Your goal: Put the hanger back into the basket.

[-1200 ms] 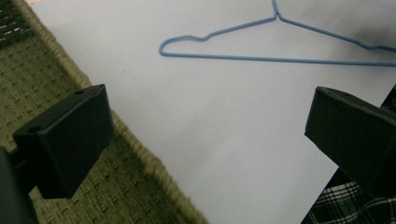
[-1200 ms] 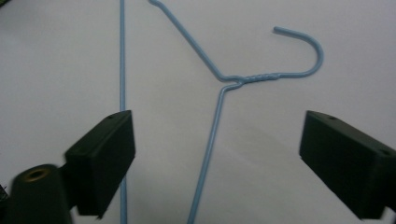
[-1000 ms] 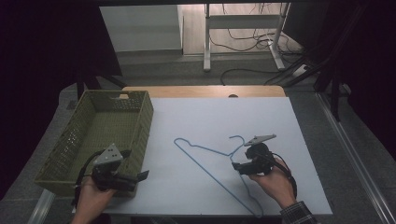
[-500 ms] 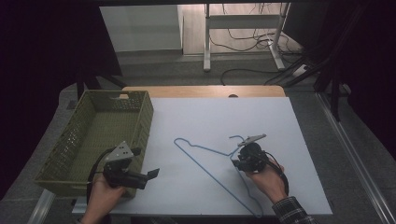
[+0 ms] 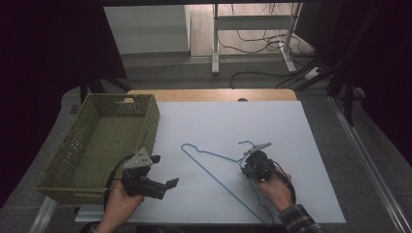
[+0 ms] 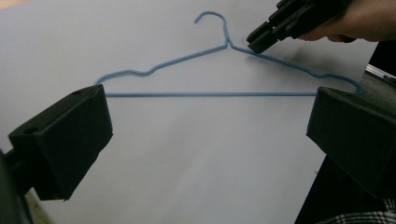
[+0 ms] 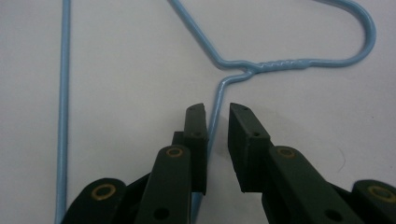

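My right gripper (image 7: 217, 112) has its jaws parted a little, straddling one sloping shoulder wire of the thin light-blue wire coat hanger (image 5: 214, 167), just below the twisted neck; nothing is pinched yet. The hanger lies flat on the white sheet covering the counter (image 5: 291, 126), toward the near edge and right of centre, its hook pointing toward the far edge. My left gripper (image 5: 160, 182) is wide open and holds nothing, near the front-left corner, beside the olive-green woven plastic basket (image 5: 150, 116) that sits at the left edge.

The wire is slim and lies tight against the sheet. If I close without getting low enough, I think the jaws may skate over it or flick it sideways. From the right gripper view I cannot quite tell whether the jaw tips touch the counter. Gripped this close to the neck, the long bar would likely swing and sag, and could snag the basket rim.
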